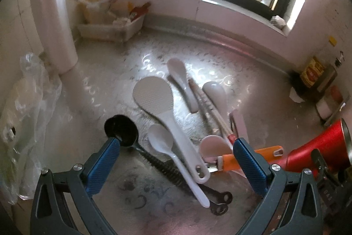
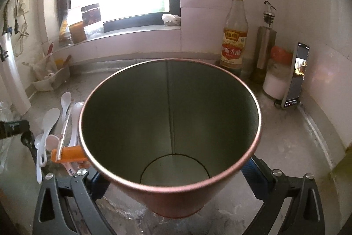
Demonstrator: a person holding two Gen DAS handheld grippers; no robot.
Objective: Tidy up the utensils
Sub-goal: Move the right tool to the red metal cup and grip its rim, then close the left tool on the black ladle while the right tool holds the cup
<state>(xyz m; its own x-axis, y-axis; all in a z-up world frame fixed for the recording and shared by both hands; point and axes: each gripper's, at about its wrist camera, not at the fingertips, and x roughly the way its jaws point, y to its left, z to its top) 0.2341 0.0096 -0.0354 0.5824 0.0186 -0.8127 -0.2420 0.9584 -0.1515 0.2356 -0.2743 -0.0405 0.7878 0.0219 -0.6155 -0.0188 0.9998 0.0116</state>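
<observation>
A pile of utensils lies on the counter in the left wrist view: a white rice paddle (image 1: 158, 100), white spoons (image 1: 162, 144), a black ladle (image 1: 122, 131), chopsticks (image 1: 209, 107) and an orange-handled peeler (image 1: 248, 156). My left gripper (image 1: 176, 147) is open, its jaws either side of the pile's near end, holding nothing. My right gripper (image 2: 173, 173) is shut on a red metal canister (image 2: 171, 136), empty inside, mouth toward the camera. The canister shows at right in the left wrist view (image 1: 321, 147). The pile shows left of it in the right wrist view (image 2: 57, 124).
A white bin (image 1: 112, 25) of odds stands at the back left by a white pipe (image 1: 55, 14). A plastic bag (image 1: 26, 107) lies at left. A vinegar bottle (image 2: 234, 36), oil dispenser (image 2: 266, 41), salt jar (image 2: 275, 83) and propped phone (image 2: 297, 76) stand at right. Jars sit on the windowsill (image 2: 136, 33).
</observation>
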